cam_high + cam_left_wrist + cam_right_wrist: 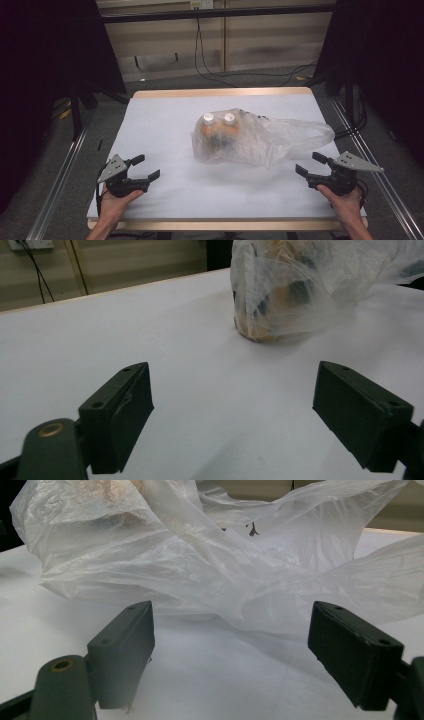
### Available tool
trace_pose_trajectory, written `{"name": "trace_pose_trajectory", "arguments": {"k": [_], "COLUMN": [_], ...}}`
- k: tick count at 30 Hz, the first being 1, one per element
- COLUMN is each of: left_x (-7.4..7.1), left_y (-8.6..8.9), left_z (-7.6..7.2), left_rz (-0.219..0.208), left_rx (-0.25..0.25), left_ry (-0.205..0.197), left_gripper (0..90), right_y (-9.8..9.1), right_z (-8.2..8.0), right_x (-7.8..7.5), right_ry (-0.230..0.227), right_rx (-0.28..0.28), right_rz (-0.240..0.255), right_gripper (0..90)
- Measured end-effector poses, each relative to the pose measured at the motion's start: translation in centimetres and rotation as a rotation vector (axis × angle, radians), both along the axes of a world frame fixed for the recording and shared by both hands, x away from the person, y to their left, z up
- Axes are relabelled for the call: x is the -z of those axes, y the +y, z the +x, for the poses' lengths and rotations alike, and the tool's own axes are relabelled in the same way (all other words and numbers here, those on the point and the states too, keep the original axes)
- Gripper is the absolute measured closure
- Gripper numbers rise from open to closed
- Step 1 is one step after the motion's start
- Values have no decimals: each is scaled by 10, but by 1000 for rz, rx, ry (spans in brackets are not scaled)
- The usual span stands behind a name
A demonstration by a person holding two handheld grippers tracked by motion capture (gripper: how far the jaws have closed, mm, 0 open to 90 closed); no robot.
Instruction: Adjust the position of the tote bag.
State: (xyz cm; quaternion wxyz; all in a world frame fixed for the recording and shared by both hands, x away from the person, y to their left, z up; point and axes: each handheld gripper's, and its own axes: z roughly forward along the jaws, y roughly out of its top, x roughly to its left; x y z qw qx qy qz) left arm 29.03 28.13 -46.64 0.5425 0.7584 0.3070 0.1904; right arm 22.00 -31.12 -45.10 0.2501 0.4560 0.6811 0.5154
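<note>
Bag [260, 137] contents blurred behind plastic

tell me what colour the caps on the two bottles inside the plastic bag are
White: the two caps show best in the high view, through the clear plastic bag.

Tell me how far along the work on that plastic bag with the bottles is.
Nothing looks done yet: the plastic bag lies on the table, two white-capped bottles inside it. In hand: the left gripper and right gripper are both open near the front edge, apart from the bag. Left to do: grasping the bag and everything after.
</note>
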Motion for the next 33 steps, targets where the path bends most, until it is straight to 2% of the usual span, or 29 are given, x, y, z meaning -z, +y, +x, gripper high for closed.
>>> {"name": "trace_pose_trajectory", "arguments": {"k": [7,8,12,13,14,16,17,22,26,28,30,33], "left_x": [-1,-2,-3,-3,-4,-7,-8,-13,-16,-17,-20,-23], "left_y": [-5,-8,-13,-17,-19,-26,-30,-41,-53,-60,-64,-72], "left_z": [-2,-3,-3,-3,-4,-6,-7,-11,-13,-15,-15,-16], "left_rz": [20,6,12,-3,14,21,5,8,-5,-1,9,-5], "left_rx": [34,56,78,105,108,134,148,170,222,244,270,298], "left_ry": [19,33,43,48,50,38,44,33,42,38,37,43], "left_gripper": [250,255,315,334,335,351,360,389,428,443,450,474], "right_y": [1,1,0,-1,-1,-2,-2,-1,0,1,2,2], "right_z": [0,0,1,1,1,1,1,2,2,2,3,2], "right_x": [0,1,1,2,2,1,1,1,1,0,0,-1], "right_ry": [31,33,40,46,47,51,48,55,59,65,61,68], "right_rx": [-22,-20,-23,-29,-31,-37,-40,-49,-64,-67,-79,-82], "right_rz": [-14,-12,-12,-5,-6,-2,-4,-4,-10,-8,-27,-25], "right_gripper": [196,196,212,231,242,267,280,317,349,357,369,388]}}
